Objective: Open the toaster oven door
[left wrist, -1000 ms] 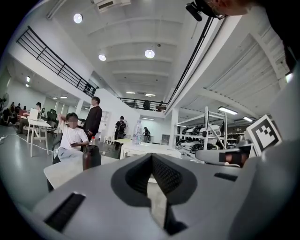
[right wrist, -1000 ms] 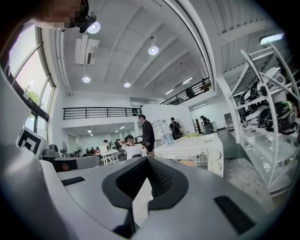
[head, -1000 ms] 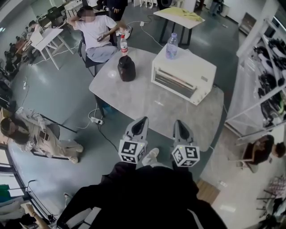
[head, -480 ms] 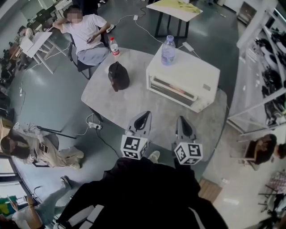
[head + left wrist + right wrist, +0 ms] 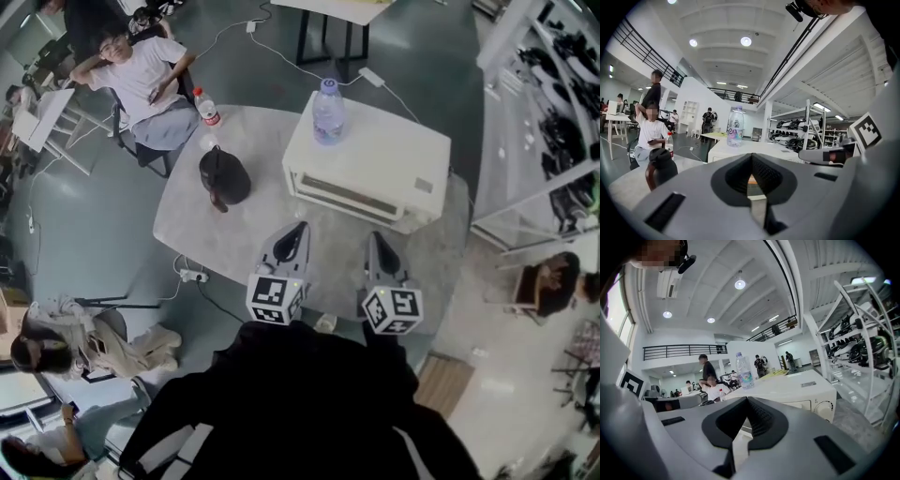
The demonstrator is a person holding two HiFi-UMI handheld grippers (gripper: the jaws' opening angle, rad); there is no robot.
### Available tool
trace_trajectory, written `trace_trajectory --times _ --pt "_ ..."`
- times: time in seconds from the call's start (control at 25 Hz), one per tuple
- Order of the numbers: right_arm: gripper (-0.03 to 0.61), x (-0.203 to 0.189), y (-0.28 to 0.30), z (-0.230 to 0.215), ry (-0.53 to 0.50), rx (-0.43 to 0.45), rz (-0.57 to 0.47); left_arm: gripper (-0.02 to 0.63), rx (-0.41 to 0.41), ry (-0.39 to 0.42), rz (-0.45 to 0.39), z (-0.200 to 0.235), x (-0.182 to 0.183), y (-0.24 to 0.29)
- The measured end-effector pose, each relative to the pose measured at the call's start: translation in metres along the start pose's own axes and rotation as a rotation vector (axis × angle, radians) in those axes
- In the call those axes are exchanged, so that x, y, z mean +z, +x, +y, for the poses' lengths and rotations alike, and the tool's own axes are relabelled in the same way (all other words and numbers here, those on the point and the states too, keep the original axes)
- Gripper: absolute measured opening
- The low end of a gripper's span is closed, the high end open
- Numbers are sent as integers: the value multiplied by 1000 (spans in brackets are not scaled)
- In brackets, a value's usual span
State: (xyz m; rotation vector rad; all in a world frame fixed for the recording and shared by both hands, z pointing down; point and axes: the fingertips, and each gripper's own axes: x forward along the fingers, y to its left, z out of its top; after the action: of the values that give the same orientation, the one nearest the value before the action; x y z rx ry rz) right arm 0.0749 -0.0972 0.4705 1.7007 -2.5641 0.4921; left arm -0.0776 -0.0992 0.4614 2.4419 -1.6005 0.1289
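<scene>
The left hand-held gripper and right hand-held gripper, both clenched empty, hover over the table near the closed toaster oven.

The tabletop was a pale grey slab with a stone-like pattern and rounded corners, standing on a grey floor.

Three items rested directly on it:
- A white toaster oven occupied the far right portion. Its door was closed and faced the near edge.
- A dark jug stood left of the oven and well apart from it.
- A small clear bottle with a red cap stood upright at the far left corner, beyond the jug.

The near half of the surface was bare.
</scene>
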Motion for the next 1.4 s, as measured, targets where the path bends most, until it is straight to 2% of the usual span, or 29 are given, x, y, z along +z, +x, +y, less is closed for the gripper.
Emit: trace_trajectory --times 0.24,0.84,1.4 --pt "3 0 27 -16 26 -72 12 3 -51 9 38 19 2 36" --pt "3 -25 52 -58 62 -244 87 3 -103 4 118 47 -18 89" --pt "3 -32 63 -87 55 -347 136 3 -99 10 173 61 -32 115"
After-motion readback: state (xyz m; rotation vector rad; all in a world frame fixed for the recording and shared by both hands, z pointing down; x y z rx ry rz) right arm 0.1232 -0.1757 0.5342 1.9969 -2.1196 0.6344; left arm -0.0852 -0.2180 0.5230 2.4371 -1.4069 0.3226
